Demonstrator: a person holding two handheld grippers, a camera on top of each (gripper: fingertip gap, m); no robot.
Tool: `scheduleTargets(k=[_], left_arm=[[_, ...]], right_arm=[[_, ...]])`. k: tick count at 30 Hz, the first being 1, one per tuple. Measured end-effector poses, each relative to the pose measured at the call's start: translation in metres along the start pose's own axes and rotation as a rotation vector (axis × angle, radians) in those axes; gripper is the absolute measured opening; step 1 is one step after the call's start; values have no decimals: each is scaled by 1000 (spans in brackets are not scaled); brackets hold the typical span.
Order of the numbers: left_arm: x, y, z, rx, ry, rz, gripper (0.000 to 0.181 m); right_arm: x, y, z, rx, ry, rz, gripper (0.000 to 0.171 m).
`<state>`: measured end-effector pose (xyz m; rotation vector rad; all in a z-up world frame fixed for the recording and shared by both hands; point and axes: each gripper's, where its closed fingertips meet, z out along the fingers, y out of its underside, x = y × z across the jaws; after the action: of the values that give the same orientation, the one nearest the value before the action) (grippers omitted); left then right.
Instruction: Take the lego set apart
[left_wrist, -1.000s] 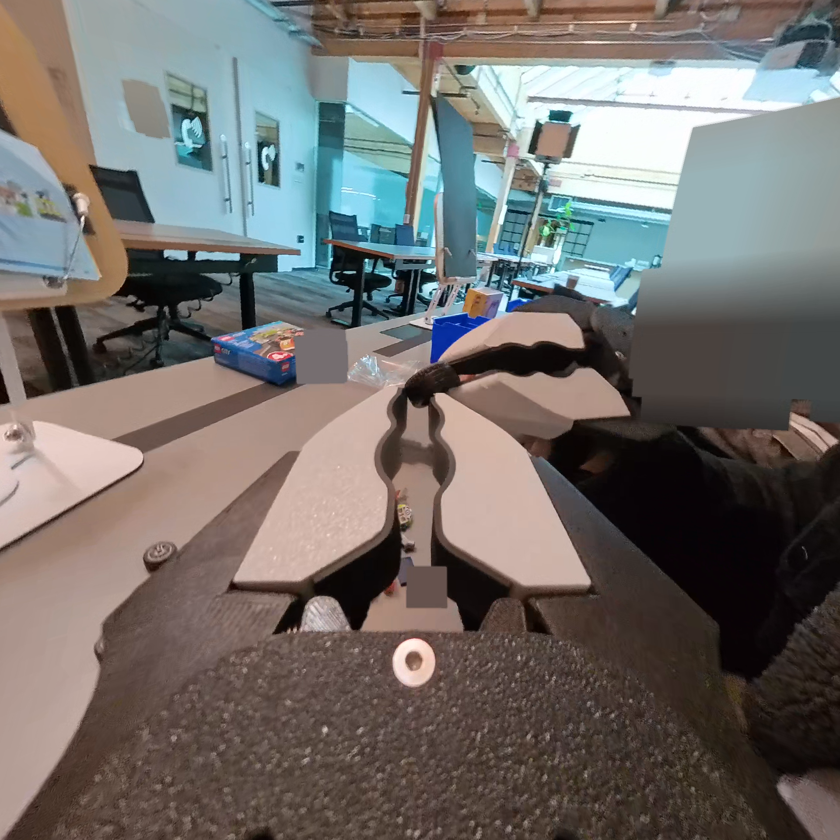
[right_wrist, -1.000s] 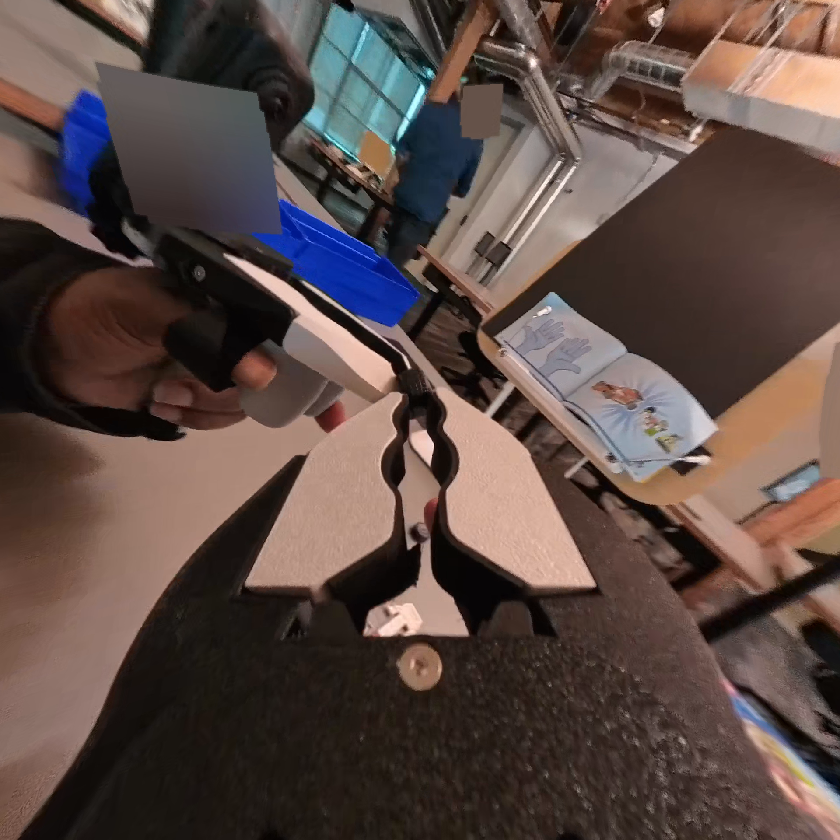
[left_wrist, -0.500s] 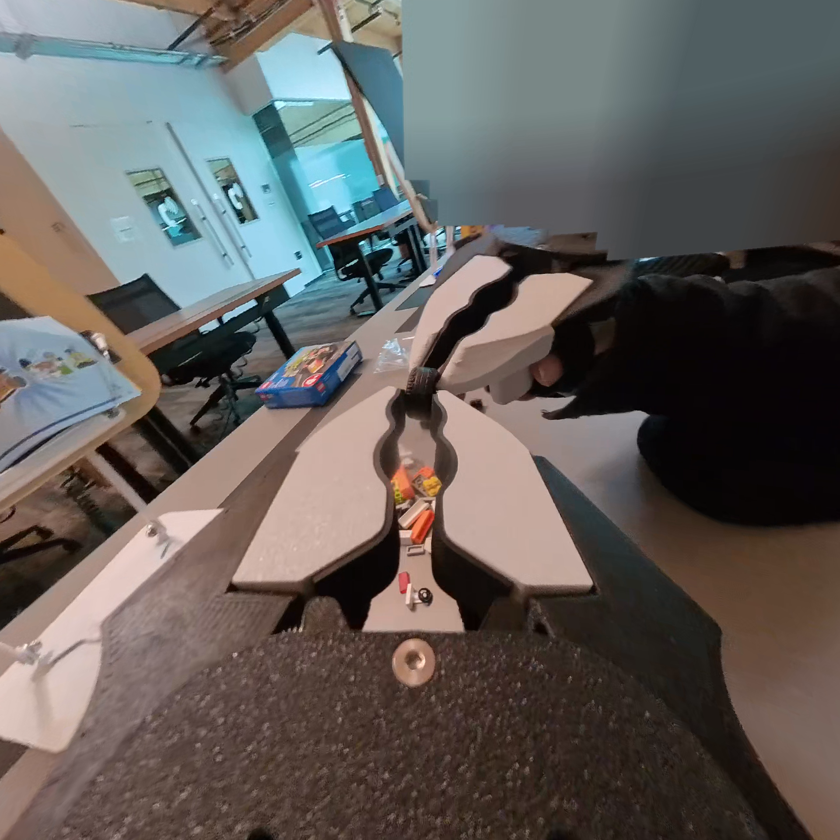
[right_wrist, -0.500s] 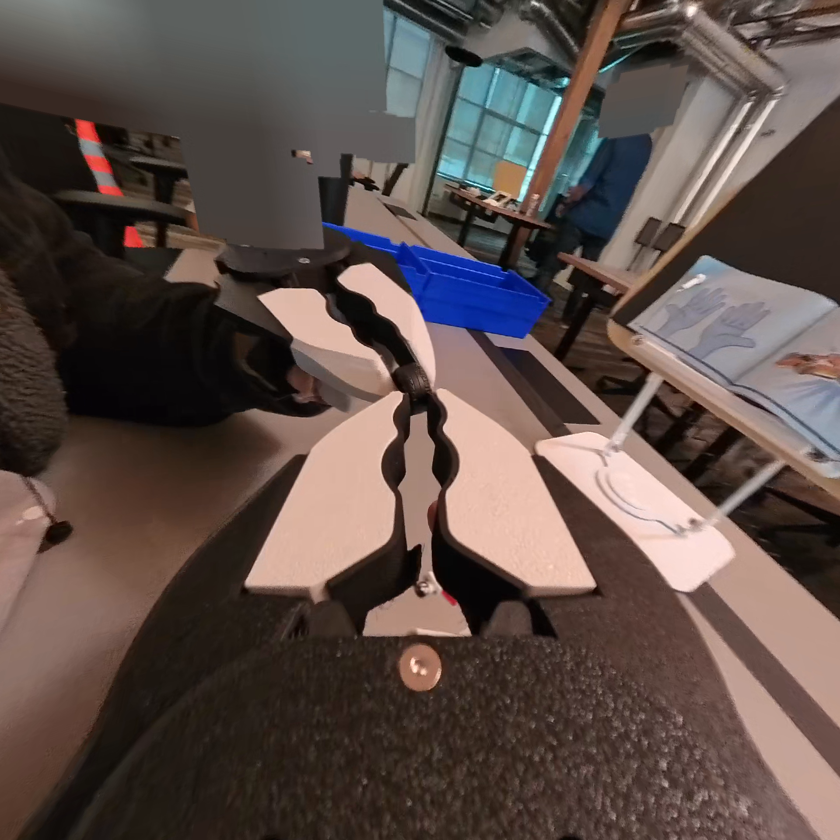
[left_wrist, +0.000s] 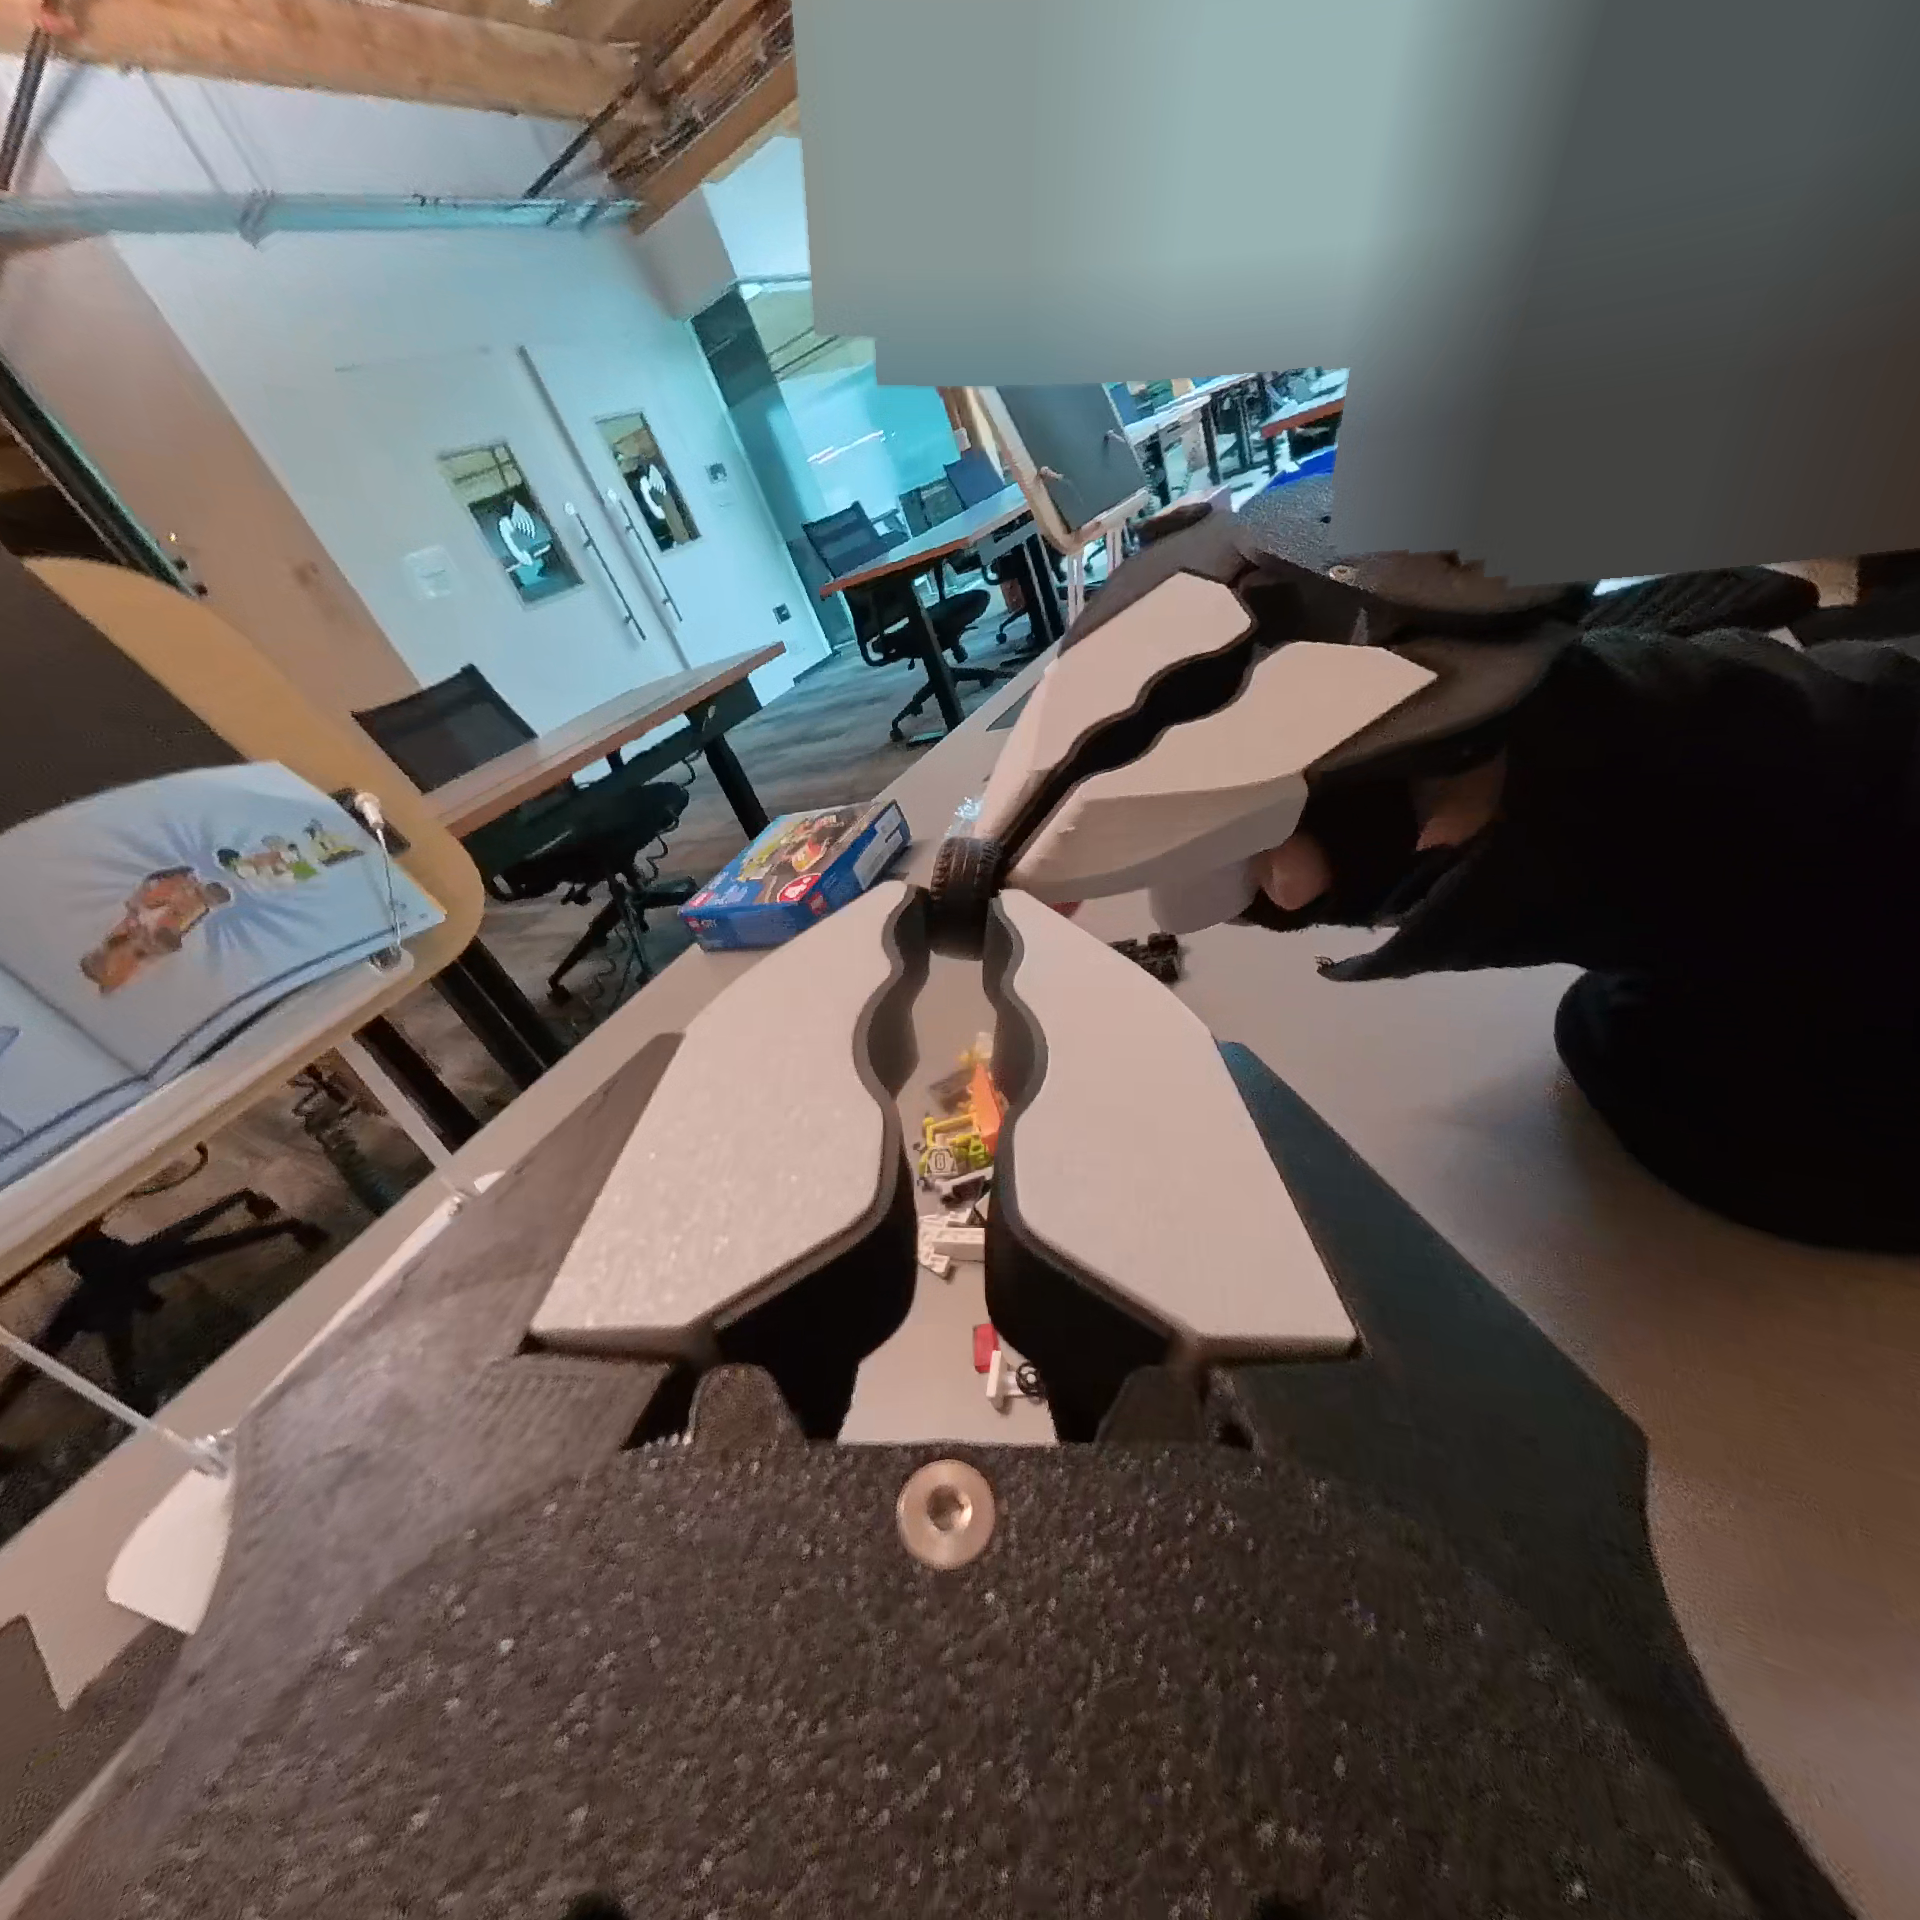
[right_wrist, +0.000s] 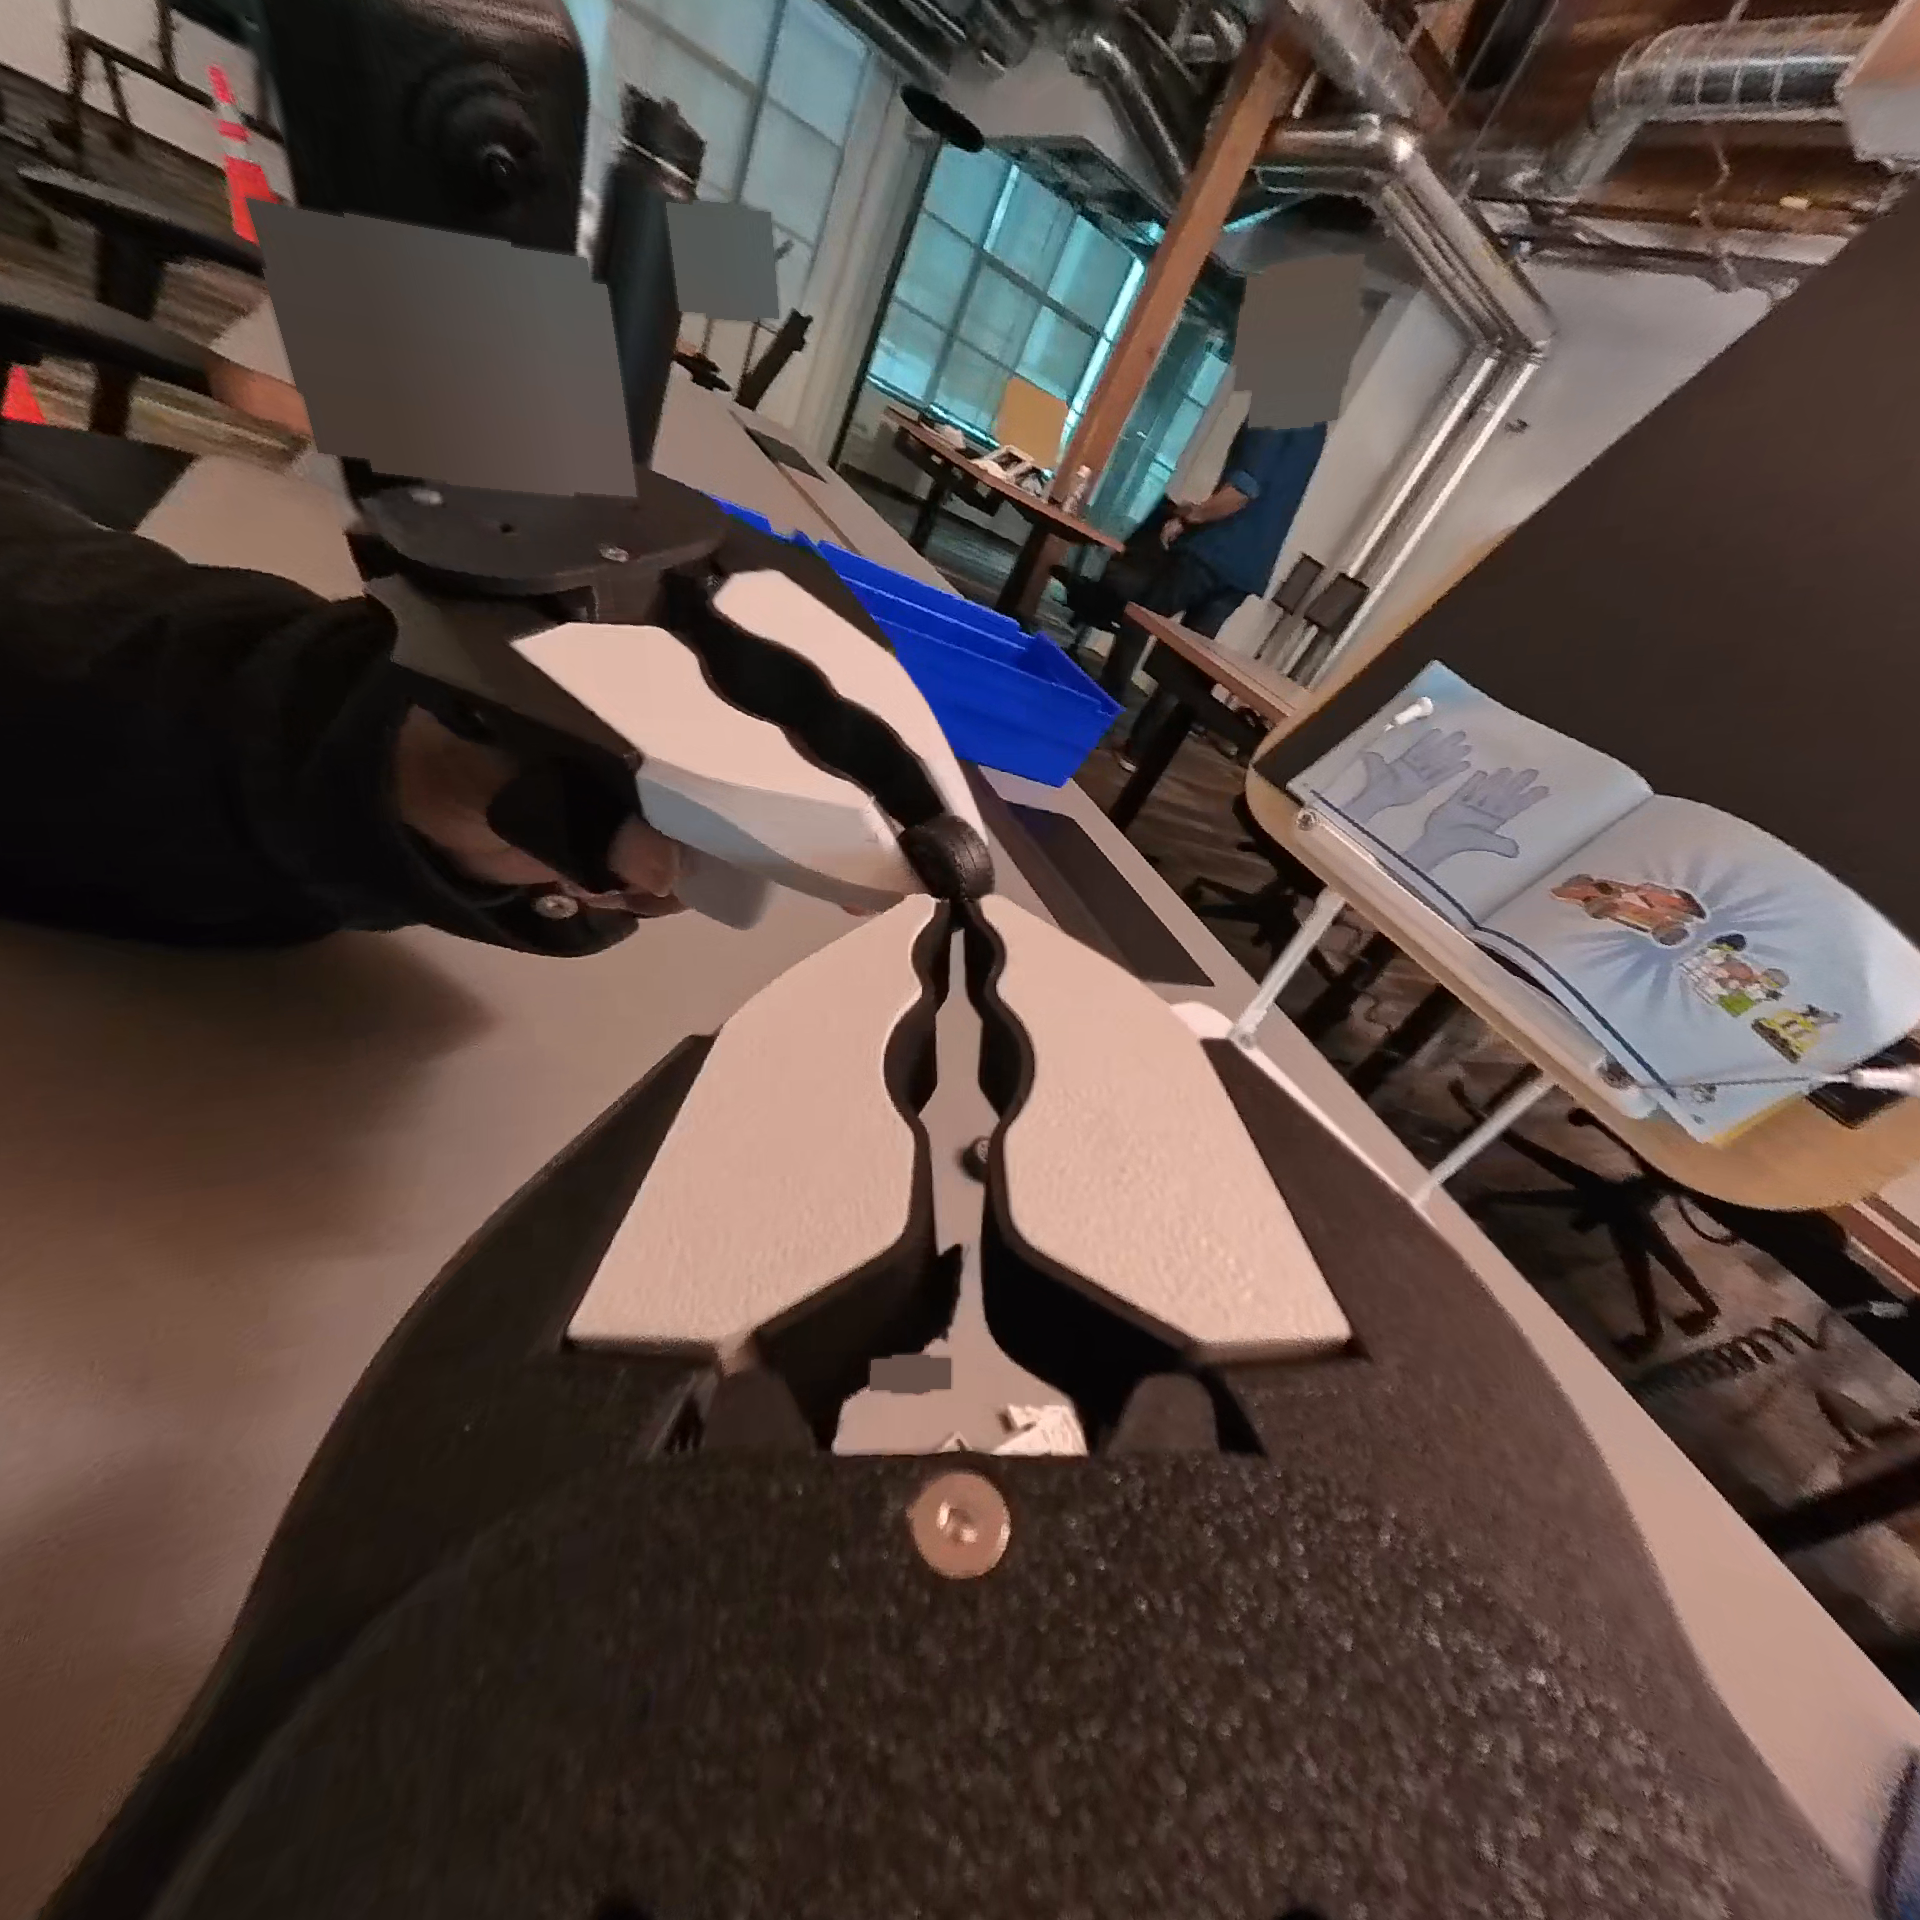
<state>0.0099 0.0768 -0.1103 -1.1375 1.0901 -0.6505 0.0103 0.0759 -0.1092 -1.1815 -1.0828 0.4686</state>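
Each wrist camera sits just behind its own gripper, low over the grey table (left_wrist: 1714, 1403), facing the other gripper close up. Both views share the small black tyre (left_wrist: 964, 871) and the open booklet (right_wrist: 1621, 914).

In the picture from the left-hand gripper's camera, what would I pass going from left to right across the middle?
Open instruction booklet on its stand → black office chair → blue lego box → small black tire pinched at both grippers' tips → right gripper → gloved hand holding it.
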Motion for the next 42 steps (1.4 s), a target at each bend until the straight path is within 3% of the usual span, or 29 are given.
scheduleTargets(k=[11, 22, 42], left_arm=[[20, -11, -8, 24, 92, 198, 10], [35, -1, -14, -44, 223, 251, 10], [19, 21, 11, -166, 16, -56, 10]], right_arm=[[-16, -12, -9, -18, -90, -97, 9], [-33, -4, -13, -118, -158, -245, 9], [-12, 20, -12, -324, 3, -331, 6]])
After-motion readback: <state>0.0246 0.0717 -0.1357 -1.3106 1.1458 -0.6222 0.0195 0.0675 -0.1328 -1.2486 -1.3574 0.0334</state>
